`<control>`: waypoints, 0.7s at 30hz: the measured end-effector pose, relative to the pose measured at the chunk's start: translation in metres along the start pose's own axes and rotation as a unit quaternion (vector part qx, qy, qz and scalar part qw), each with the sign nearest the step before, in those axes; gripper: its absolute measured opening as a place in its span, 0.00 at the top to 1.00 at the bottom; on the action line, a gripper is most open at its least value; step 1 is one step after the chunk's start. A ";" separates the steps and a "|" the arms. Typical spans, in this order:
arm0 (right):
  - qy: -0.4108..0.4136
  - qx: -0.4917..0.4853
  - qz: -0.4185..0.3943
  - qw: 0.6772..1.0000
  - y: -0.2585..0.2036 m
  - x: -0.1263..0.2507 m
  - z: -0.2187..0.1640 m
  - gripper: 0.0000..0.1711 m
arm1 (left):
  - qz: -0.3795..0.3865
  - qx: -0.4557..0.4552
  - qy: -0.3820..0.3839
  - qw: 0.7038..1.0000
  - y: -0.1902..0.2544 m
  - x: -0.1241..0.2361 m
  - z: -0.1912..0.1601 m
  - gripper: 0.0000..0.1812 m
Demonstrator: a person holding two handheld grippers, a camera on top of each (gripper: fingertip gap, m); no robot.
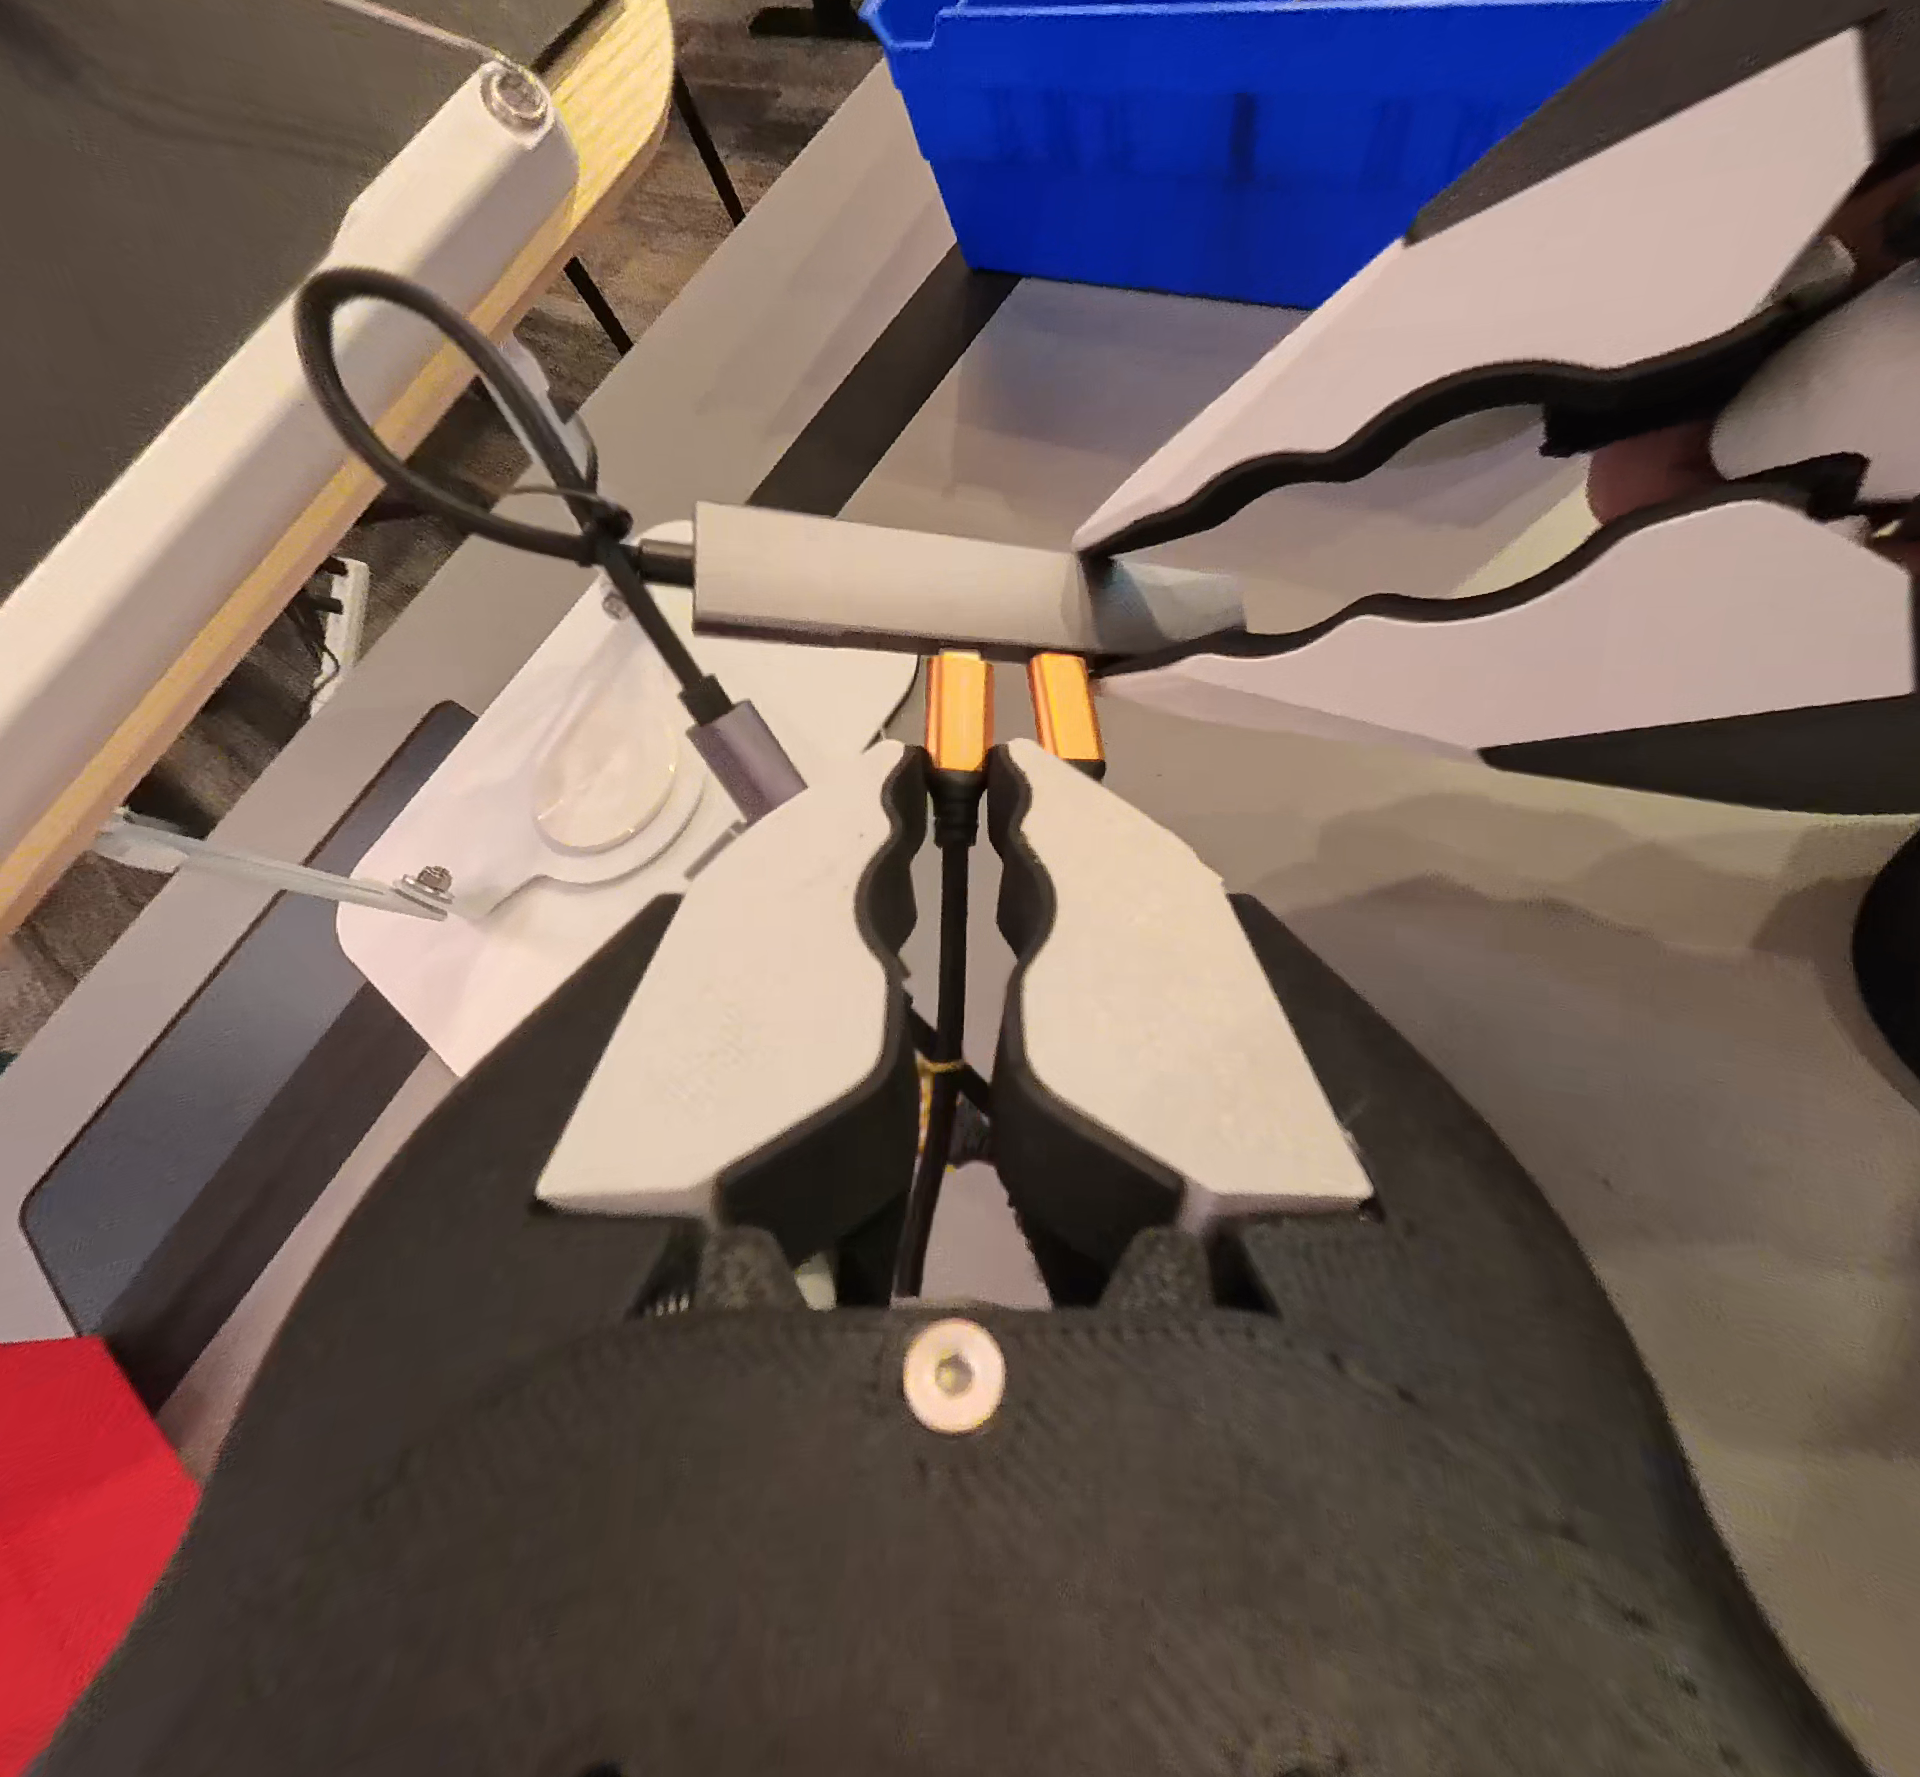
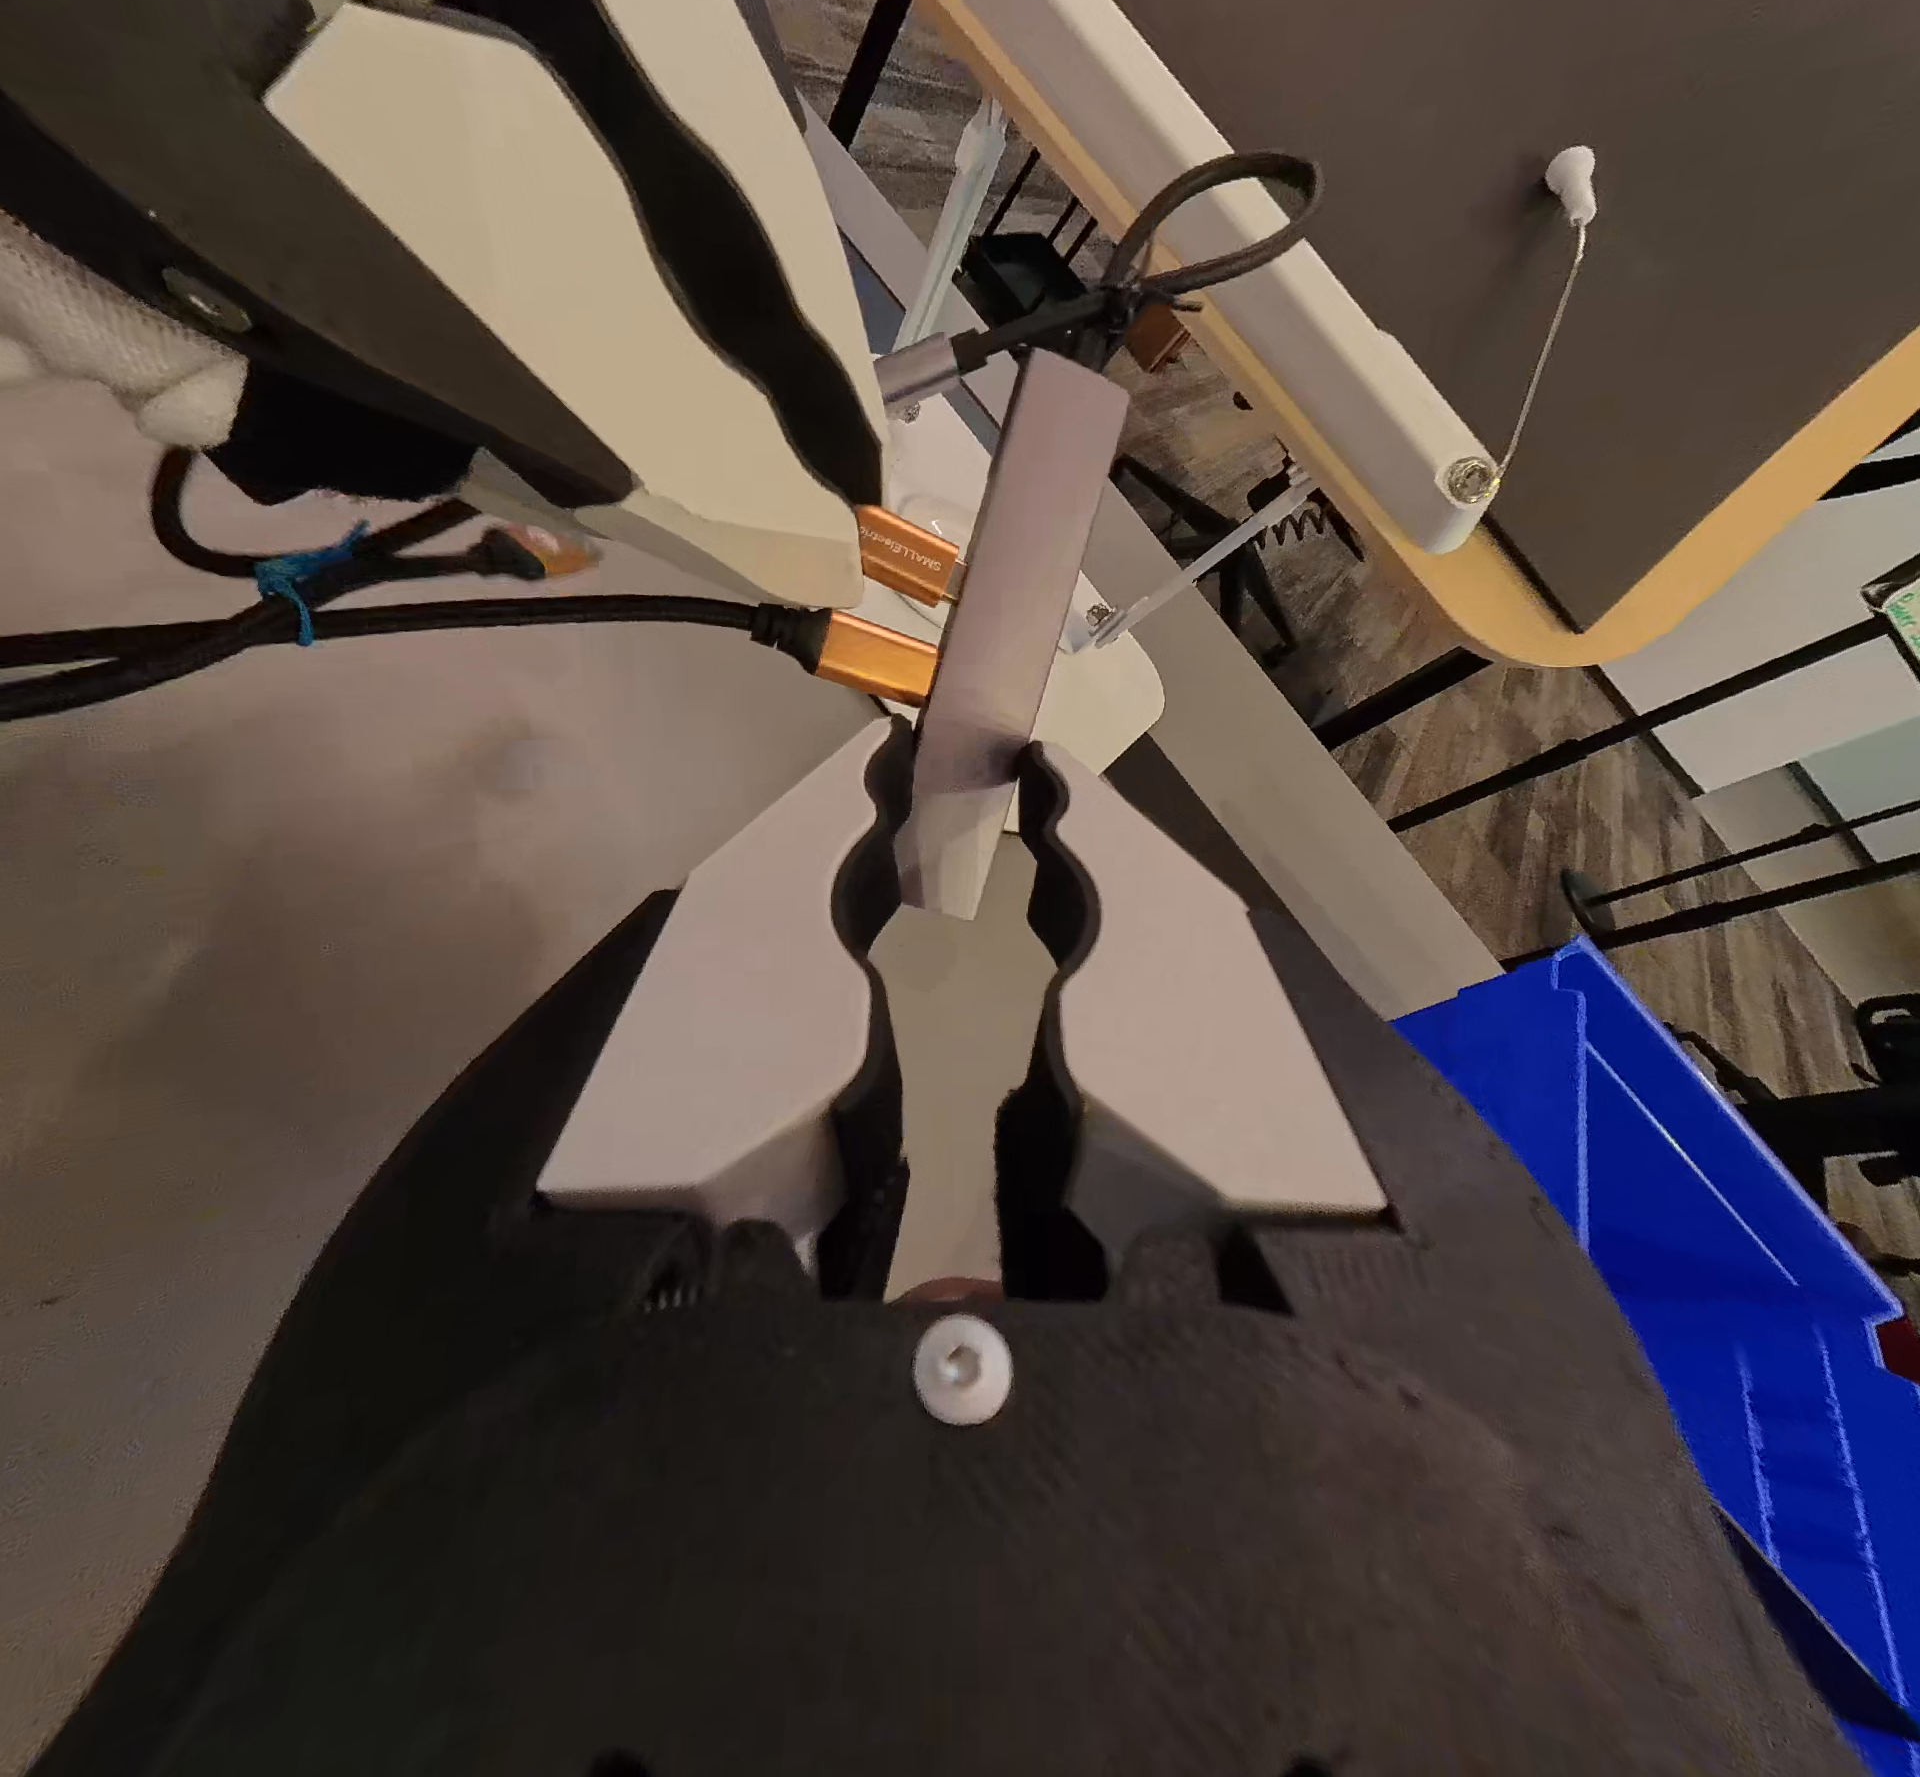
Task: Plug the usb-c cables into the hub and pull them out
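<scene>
A grey usb-c hub [image 1: 883, 584] is held above the table by its right end in my shut right gripper [image 1: 1089, 607]. Two orange usb-c plugs sit side by side against its near edge. My left gripper [image 1: 961, 763] is shut on the rear of the left orange plug [image 1: 958, 704]; its black cable runs back between my fingers. The right orange plug [image 1: 1065, 704] is free. In the right wrist view my right gripper [image 2: 964, 753] grips the hub [image 2: 1039, 564], and the left gripper [image 2: 868, 532] holds the upper plug [image 2: 904, 555]. The lower plug [image 2: 883, 652] meets the hub.
The hub's own black lead loops left and ends in a grey plug [image 1: 743, 761]. A blue bin [image 1: 1195, 117] stands behind. A white plate with a clear disc [image 1: 582, 792] lies at the table's edge. A red block [image 1: 73, 1519] is near left. Tied spare cables [image 2: 291, 584] lie left. Less than 4 cm separates the two grippers' tips. It is some 35 cm from my left tips to the red block [image 1: 73, 1519].
</scene>
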State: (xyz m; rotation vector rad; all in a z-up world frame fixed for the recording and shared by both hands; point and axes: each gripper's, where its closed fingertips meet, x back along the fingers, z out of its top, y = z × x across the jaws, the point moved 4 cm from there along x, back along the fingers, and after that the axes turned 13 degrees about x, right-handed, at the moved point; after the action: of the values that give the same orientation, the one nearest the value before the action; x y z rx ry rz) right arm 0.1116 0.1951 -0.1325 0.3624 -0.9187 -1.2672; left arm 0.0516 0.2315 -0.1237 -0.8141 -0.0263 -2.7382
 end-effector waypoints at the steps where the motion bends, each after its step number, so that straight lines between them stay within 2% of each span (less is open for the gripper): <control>1: 0.002 0.000 -0.003 1.000 0.000 0.001 0.000 0.90 | 0.006 -0.011 0.000 1.000 0.001 0.000 0.000 0.94; 17: 0.009 -0.015 0.045 0.999 -0.013 -0.007 -0.010 0.90 | 0.021 -0.073 -0.017 0.997 0.004 -0.006 -0.010 0.94; 21: 0.016 -0.080 0.100 0.992 -0.020 -0.014 -0.017 0.90 | 0.002 -0.068 -0.028 0.997 0.004 -0.009 -0.016 0.94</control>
State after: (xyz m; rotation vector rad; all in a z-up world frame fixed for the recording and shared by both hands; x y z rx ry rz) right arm 0.1106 0.1974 -0.1621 0.1599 -0.7993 -1.1369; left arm 0.0518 0.2283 -0.1426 -0.9266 0.1516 -2.7367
